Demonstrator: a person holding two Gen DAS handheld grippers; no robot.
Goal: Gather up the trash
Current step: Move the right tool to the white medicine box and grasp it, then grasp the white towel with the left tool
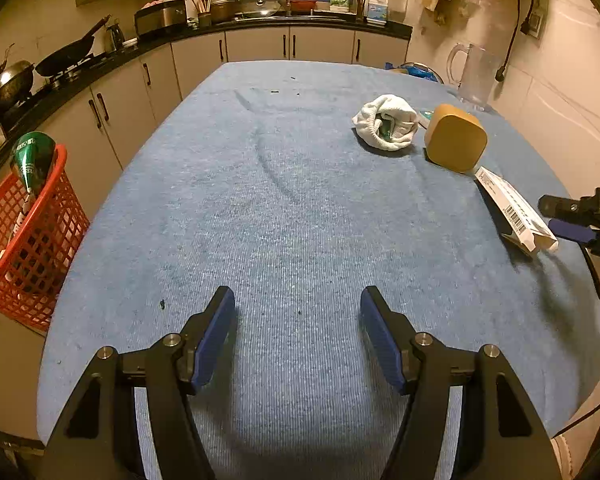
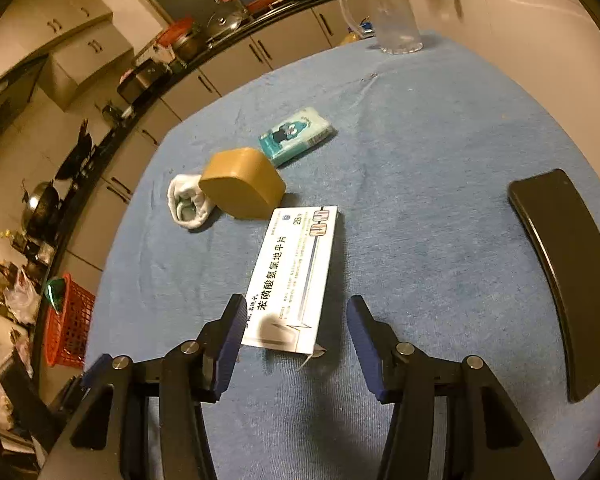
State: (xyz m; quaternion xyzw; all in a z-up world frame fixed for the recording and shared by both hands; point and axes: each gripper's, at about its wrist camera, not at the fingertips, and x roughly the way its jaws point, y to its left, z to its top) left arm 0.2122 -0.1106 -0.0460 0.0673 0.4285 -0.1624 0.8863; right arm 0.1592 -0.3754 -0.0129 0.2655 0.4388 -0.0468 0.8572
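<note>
Right gripper [image 2: 296, 320] is open, fingers spread, low over the blue cloth [image 2: 420, 200], with the near end of the white box [image 2: 296, 272] lying flat between its fingertips; whether either pad touches the box cannot be told. Box runs from lower centre up toward frame centre, printed face up. Just past its far end sits the tan block [image 2: 240, 188], close to the box corner, directly in the line beyond it. A rolled white sock [image 2: 188, 204] is tucked against the block's left side. A teal tissue pack [image 2: 296, 138] lies above the block, slightly apart. A black curved slab [image 2: 568, 272] lies at the right edge, well clear of the box. A clear pitcher [image 2: 388, 16] stands at the top by the wall.

Left gripper [image 1: 298, 304] is open too, nothing between its fingers, hovering over bare cloth [image 1: 280, 200] at bottom centre. In this view the box [image 1: 512, 208] is at the right edge, with the right gripper [image 1: 568, 216] just beside its near end. Block [image 1: 456, 138] and sock [image 1: 386, 128] sit upper right, side by side; pitcher [image 1: 474, 74] beyond them.

A red basket [image 1: 32, 240] hangs off the table's left edge, a green wrapper [image 1: 32, 160] poking out the top. Kitchen counter with pans [image 1: 40, 68] runs along the upper left.
</note>
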